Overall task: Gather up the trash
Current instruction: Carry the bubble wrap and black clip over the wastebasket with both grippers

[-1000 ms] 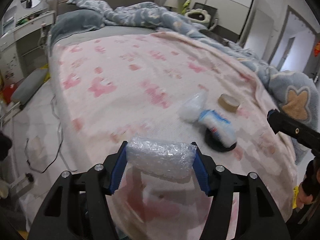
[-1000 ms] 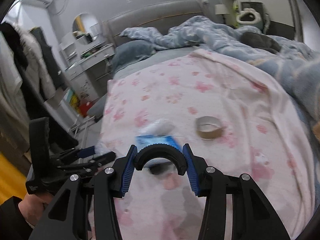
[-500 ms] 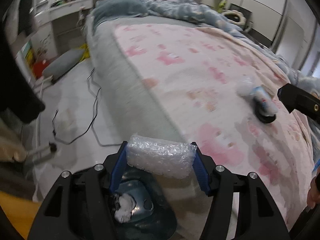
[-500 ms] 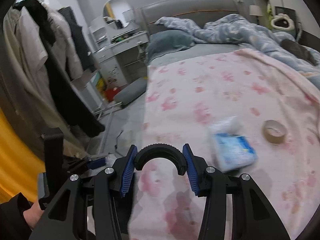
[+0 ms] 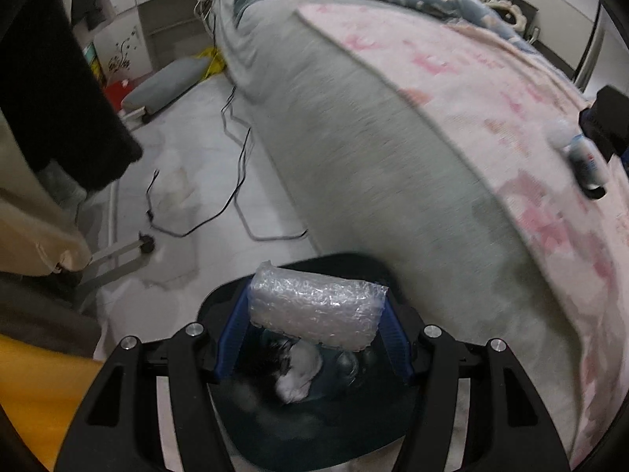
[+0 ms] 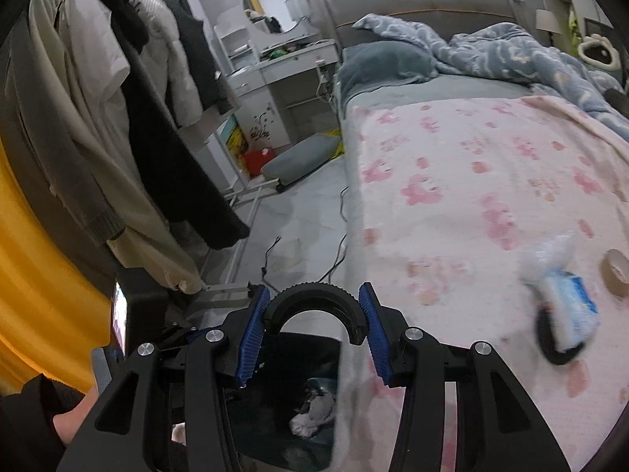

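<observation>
A roll of bubble wrap (image 5: 314, 312) sits crosswise between the blue pads of my left gripper (image 5: 313, 306), which is shut on it. It hangs over a dark bin (image 5: 342, 259) on the floor by the bed, with a white tissue (image 5: 298, 369) inside. My right gripper (image 6: 314, 326) is shut on a black half ring (image 6: 314, 293), above the same bin (image 6: 306, 340) and its crumpled tissue (image 6: 314, 413). On the pink blanket lie a blue-white packet (image 6: 570, 310) on a black disc (image 6: 550, 352), a clear wrapper (image 6: 550, 251) and a tape roll (image 6: 615, 271).
The bed's grey side (image 5: 373, 149) rises right beside the bin. Black cables (image 5: 236, 181) trail over the floor, past a grey cushion (image 5: 169, 82). Coats on a rack (image 6: 118, 118) hang at the left, with its wheeled foot (image 5: 147, 242) near the bin. A dressing table (image 6: 283, 67) stands behind.
Both grippers have swung left off the bed top and tipped down to the bin beside it. The bed items slid to the right edge of view. Both grips are unchanged.
</observation>
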Tool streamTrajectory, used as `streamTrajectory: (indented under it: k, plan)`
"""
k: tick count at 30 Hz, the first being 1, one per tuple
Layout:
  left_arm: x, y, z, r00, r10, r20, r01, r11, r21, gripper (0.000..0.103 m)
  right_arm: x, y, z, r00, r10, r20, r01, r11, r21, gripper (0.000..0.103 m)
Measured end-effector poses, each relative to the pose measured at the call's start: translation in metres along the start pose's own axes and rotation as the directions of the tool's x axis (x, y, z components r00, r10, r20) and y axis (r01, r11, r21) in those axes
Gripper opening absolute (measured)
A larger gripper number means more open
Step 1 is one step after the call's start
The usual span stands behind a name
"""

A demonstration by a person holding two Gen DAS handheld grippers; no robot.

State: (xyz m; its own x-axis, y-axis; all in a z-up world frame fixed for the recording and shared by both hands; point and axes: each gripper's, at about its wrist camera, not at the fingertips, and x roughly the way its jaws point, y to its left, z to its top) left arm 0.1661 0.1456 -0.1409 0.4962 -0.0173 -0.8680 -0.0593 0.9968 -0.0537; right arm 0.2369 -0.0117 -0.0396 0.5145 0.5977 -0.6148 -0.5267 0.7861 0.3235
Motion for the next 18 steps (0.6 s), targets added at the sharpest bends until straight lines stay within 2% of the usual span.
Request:
streamTrajectory:
  k: [7,15,18]
  plan:
    - [0.019,0.011,-0.023,0.993,0.003,-0.122,0.000,1.000,0.026,0.064,0.030,0.025,-0.004,0.998,0.027,-0.058,-0.029,0.999,-0.037,0.048]
    - [0.038,0.020,-0.048,0.960,-0.026,-0.278,0.032,0.999,0.020,0.065,0.053,0.042,-0.011,0.994,0.034,-0.107,-0.042,0.997,-0.071,0.048]
    - [0.040,0.029,-0.052,0.950,-0.040,-0.309,0.040,0.999,-0.008,0.071,0.062,0.045,-0.014,0.991,0.031,-0.130,-0.042,0.996,-0.077,0.048]
